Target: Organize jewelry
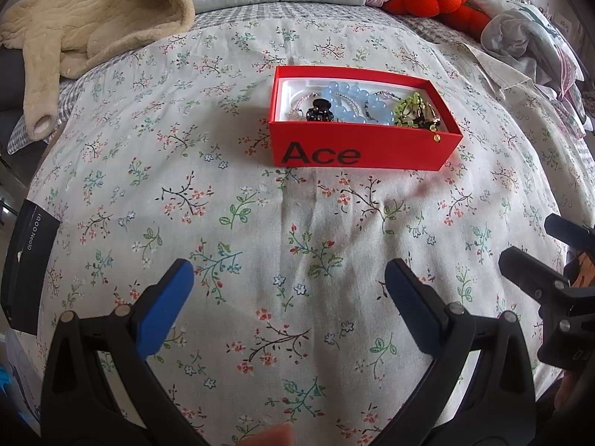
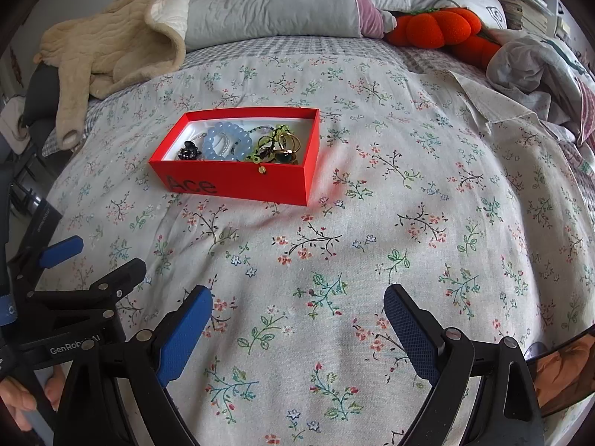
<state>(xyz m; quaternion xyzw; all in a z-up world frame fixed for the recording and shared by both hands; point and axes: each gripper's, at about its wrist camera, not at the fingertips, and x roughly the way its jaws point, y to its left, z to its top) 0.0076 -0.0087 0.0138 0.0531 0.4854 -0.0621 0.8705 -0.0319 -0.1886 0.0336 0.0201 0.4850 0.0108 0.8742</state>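
Note:
A red open box marked "Ace" (image 1: 372, 148) sits on the floral bedspread (image 1: 260, 230); it also shows in the right wrist view (image 2: 260, 182). Inside lie a light blue bead bracelet (image 1: 349, 106) (image 2: 227, 145), a black hair claw (image 1: 319, 109) (image 2: 189, 153), a green beaded piece (image 1: 411, 107) (image 2: 267, 145) and gold rings (image 2: 288, 145). A small gold charm hangs over the front wall (image 2: 262, 170). My left gripper (image 1: 290, 278) is open and empty, well short of the box. My right gripper (image 2: 297, 303) is open and empty, near and to the right of the box.
A beige fleece garment (image 1: 93, 26) lies at the back left, grey pillows (image 2: 275, 3) and an orange plush (image 2: 442, 29) at the back, crumpled cloth (image 2: 539, 63) at the right. A black box (image 1: 26, 267) sits at the bed's left edge.

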